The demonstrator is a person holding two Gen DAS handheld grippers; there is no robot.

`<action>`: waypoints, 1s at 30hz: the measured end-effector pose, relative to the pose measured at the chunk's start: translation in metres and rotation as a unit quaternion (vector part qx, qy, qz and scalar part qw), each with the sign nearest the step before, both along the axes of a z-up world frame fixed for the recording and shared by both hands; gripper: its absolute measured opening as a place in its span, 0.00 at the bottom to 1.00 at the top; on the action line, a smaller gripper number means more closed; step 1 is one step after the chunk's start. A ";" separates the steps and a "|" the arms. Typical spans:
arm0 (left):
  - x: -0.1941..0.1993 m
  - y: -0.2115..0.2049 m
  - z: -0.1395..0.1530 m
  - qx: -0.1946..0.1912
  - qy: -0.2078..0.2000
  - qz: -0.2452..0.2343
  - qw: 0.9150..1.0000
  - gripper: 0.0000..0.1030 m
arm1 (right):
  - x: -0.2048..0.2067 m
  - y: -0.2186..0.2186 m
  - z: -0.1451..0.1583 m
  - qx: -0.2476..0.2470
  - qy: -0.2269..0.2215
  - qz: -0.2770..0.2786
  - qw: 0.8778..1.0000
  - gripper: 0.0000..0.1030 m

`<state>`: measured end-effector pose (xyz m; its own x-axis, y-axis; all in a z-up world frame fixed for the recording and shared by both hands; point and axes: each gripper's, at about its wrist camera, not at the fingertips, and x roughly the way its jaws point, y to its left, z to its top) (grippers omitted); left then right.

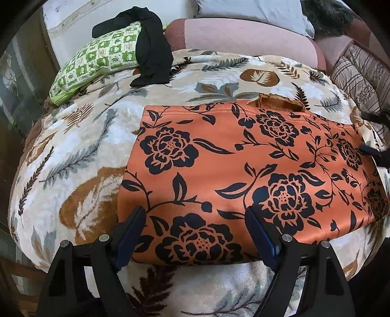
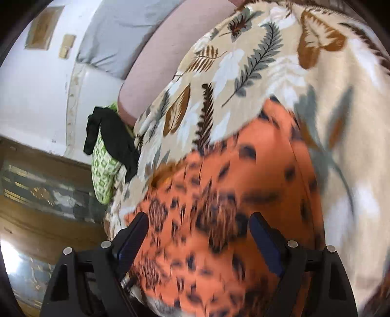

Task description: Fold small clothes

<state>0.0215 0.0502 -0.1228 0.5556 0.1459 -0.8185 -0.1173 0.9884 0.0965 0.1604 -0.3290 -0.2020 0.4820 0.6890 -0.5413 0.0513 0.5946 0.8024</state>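
Note:
An orange garment with a black flower print [image 1: 243, 170] lies flat and folded on the leaf-patterned blanket [image 1: 80, 151]. A brown ribbed edge [image 1: 280, 102] sticks out at its far side. My left gripper [image 1: 196, 214] is open, its jaws wide apart above the garment's near edge, holding nothing. My right gripper [image 2: 198, 222] is open over the same garment [image 2: 219, 207], which is motion-blurred in the right wrist view. The right gripper's fingertips [image 1: 370, 148] show at the garment's right edge in the left wrist view.
A green checked pillow [image 1: 97, 61] with a black garment [image 1: 151, 51] draped over it lies at the bed's far left. A pink bolster [image 1: 243, 36] and grey pillow [image 1: 251, 9] line the back. A striped cushion [image 1: 358, 73] is at the right. The floor [image 2: 48, 219] lies beyond the bed.

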 end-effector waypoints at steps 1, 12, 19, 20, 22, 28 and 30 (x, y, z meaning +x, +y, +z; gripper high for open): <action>0.001 0.001 0.000 0.001 0.001 0.001 1.000 0.81 | 0.011 -0.004 -0.004 -0.006 0.004 -0.010 1.000 0.84; 0.006 0.002 0.004 -0.004 -0.002 0.004 1.000 0.81 | 0.009 -0.031 0.011 -0.004 -0.038 -0.051 0.998 0.84; -0.008 -0.007 0.017 -0.019 -0.021 -0.010 1.000 0.81 | -0.093 0.003 0.023 0.026 -0.053 0.006 0.998 0.84; -0.010 -0.008 0.019 -0.020 -0.025 -0.010 0.999 0.81 | -0.105 0.009 0.017 0.037 -0.046 0.008 0.998 0.84; -0.014 -0.008 0.023 -0.024 -0.030 -0.011 0.999 0.81 | -0.119 0.021 -0.005 0.046 -0.023 0.015 0.999 0.84; -0.023 -0.001 0.031 -0.027 -0.040 -0.004 0.999 0.81 | -0.138 0.026 -0.005 0.031 -0.018 -0.006 0.999 0.85; -0.025 0.002 0.031 -0.036 -0.041 0.003 0.998 0.81 | -0.143 0.031 0.000 0.036 -0.031 0.005 0.999 0.85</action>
